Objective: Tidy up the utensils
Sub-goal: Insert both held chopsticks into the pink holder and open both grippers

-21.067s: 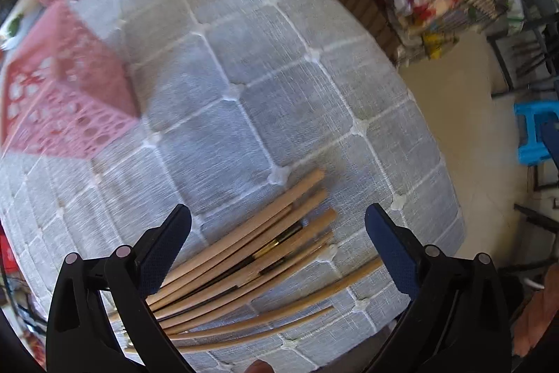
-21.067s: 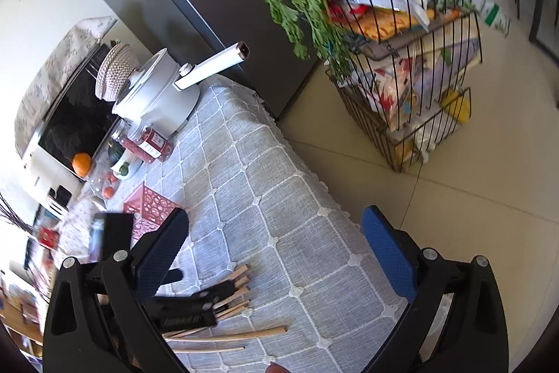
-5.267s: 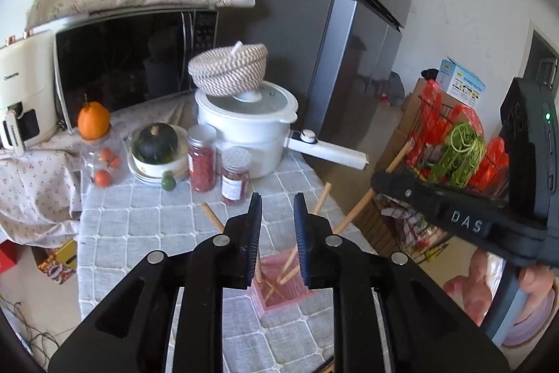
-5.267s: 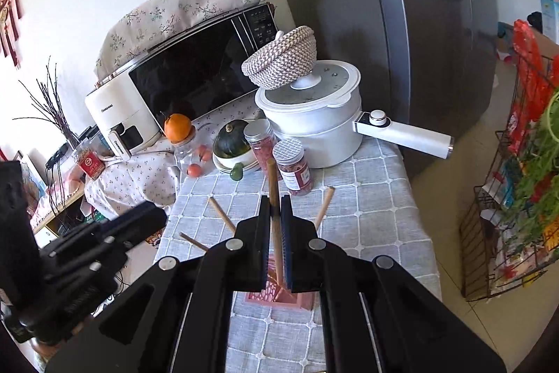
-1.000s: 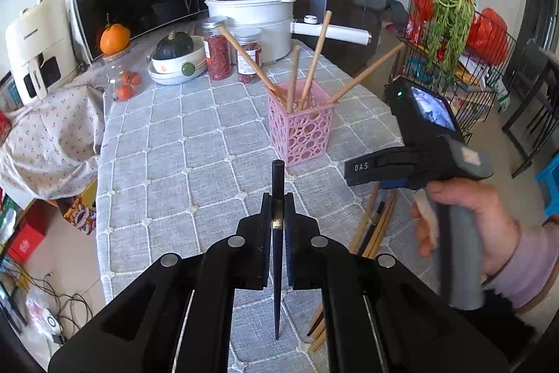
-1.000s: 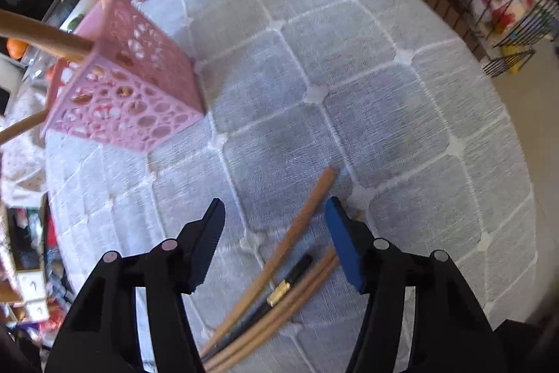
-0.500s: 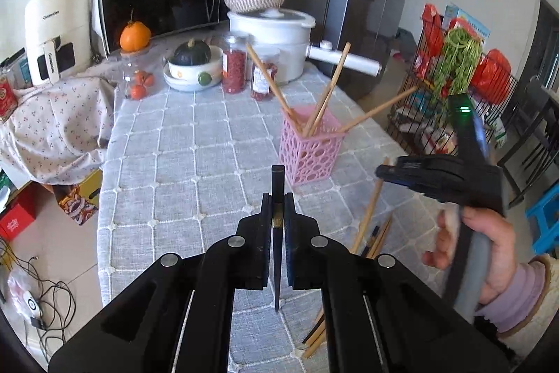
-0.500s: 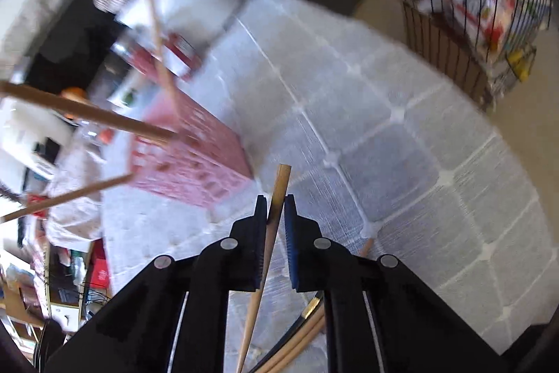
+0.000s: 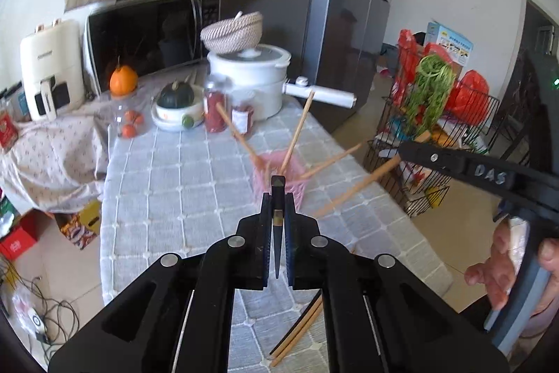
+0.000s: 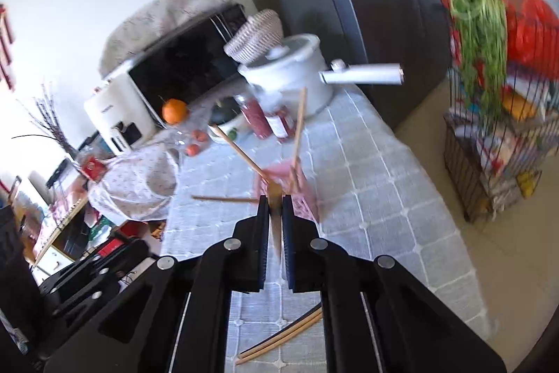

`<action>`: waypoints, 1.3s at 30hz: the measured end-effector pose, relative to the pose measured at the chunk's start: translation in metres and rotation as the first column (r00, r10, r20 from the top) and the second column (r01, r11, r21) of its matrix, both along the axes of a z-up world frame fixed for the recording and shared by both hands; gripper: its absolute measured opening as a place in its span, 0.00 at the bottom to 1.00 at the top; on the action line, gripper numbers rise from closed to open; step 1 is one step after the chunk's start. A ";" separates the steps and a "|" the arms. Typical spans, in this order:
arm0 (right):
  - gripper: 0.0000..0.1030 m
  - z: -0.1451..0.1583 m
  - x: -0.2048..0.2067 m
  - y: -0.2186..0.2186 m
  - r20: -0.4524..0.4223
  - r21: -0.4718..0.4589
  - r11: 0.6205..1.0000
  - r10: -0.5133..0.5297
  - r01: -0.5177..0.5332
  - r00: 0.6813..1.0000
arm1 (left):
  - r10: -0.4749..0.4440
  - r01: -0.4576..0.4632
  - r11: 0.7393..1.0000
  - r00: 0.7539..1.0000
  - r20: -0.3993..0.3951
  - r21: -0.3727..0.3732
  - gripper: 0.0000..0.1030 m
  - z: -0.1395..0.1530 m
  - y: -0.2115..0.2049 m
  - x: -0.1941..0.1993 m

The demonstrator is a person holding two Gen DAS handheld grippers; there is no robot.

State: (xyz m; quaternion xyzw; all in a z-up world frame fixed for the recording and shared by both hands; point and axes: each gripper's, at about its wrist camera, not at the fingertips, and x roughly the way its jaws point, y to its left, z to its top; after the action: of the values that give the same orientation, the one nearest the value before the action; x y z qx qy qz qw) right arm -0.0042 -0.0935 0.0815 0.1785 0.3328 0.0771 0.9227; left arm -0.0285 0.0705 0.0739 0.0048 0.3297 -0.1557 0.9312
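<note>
Chopstick, black with a gold band (image 9: 278, 226), pinched upright between closed jaws of left gripper (image 9: 278, 198), tip end pointing down toward camera. Right gripper (image 10: 276, 201) jaws closed on a light wooden chopstick (image 10: 275, 226), blurred. Pink perforated plastic holder basket (image 9: 295, 179) sits just beyond both grippers on grey grid-pattern tablecloth (image 9: 167, 184), several wooden chopsticks (image 9: 297, 135) splayed out of it. Loose wooden chopsticks (image 9: 297, 334) lie on cloth below the grippers. White pot with long handle (image 9: 255, 72) and red-filled jars (image 9: 215, 109) behind basket.
</note>
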 end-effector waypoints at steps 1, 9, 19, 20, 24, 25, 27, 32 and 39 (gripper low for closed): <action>0.08 0.008 -0.002 -0.002 0.007 0.007 1.000 0.004 -0.004 1.000 | -0.006 0.006 1.000 1.000 0.005 -0.001 0.06 0.006 -0.002 0.000; 0.08 0.096 -0.010 -0.032 0.151 0.055 0.998 -0.022 0.014 0.988 | -0.031 0.034 0.999 0.995 0.094 -0.029 0.06 0.072 -0.020 0.006; 0.08 0.142 0.031 -0.042 0.252 0.036 0.998 -0.060 0.052 0.966 | 0.014 -0.007 0.999 0.988 0.153 -0.049 0.06 0.096 -0.042 0.066; 0.08 0.142 0.037 -0.041 0.258 0.024 0.998 -0.063 0.059 0.964 | 0.022 -0.014 0.999 0.988 0.150 -0.053 0.06 0.093 -0.041 0.072; 0.08 0.128 0.060 -0.036 0.260 -0.001 0.998 -0.064 0.067 0.963 | 0.060 -0.052 0.996 0.991 0.117 -0.068 0.06 0.071 -0.038 0.102; 0.08 0.121 0.069 -0.034 0.252 -0.006 0.998 -0.063 0.066 0.966 | 0.067 -0.060 0.996 0.992 0.111 -0.066 0.06 0.066 -0.038 0.106; 0.08 0.110 0.081 -0.031 0.238 -0.014 0.998 -0.056 0.062 0.970 | 0.079 -0.073 0.995 0.994 0.082 -0.071 0.06 0.049 -0.036 0.119; 0.08 0.080 0.105 -0.019 0.224 -0.044 0.998 -0.035 0.047 0.974 | 0.098 -0.098 0.992 0.995 -0.003 -0.084 0.07 0.010 -0.029 0.137; 0.08 0.054 0.129 -0.005 0.179 -0.066 0.997 -0.016 0.029 0.984 | 0.155 -0.141 0.980 0.983 0.096 -0.141 0.12 0.027 -0.001 0.111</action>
State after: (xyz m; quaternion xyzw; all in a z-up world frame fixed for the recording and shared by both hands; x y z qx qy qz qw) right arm 0.1248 -0.0981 0.1353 0.1430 0.2492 0.0709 0.9552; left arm 0.0827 0.0695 0.1009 -0.0740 0.2677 -0.1071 0.9547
